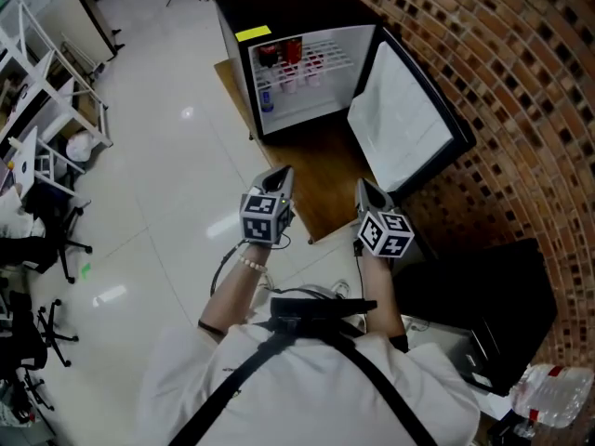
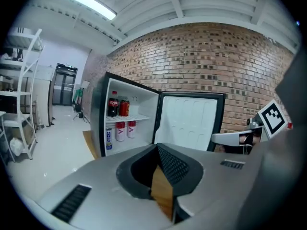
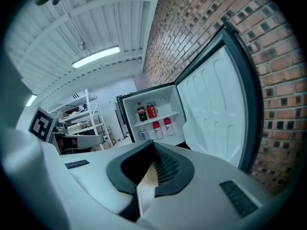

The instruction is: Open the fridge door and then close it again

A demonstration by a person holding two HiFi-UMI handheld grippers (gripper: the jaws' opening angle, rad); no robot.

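The fridge door (image 1: 402,119) stands swung wide open, ahead of the right hand-held gripper (image 1: 365,190) and a little to its right, well apart from it. The fridge (image 1: 279,7) itself, with bottles and cans (image 1: 286,56) on its shelf, lies ahead of the left hand-held gripper (image 1: 282,177). The door looks stiff and fairly light, and it turns on its hinge. A push on its free outer edge, far from the hinge, should swing it shut easily, and a gentle one would spare the drinks a jolt. Both hand-held grippers are pinched fully together with nothing between the jaws. The forearms reach forward side by side, and both tools point slightly downward toward the fridge.
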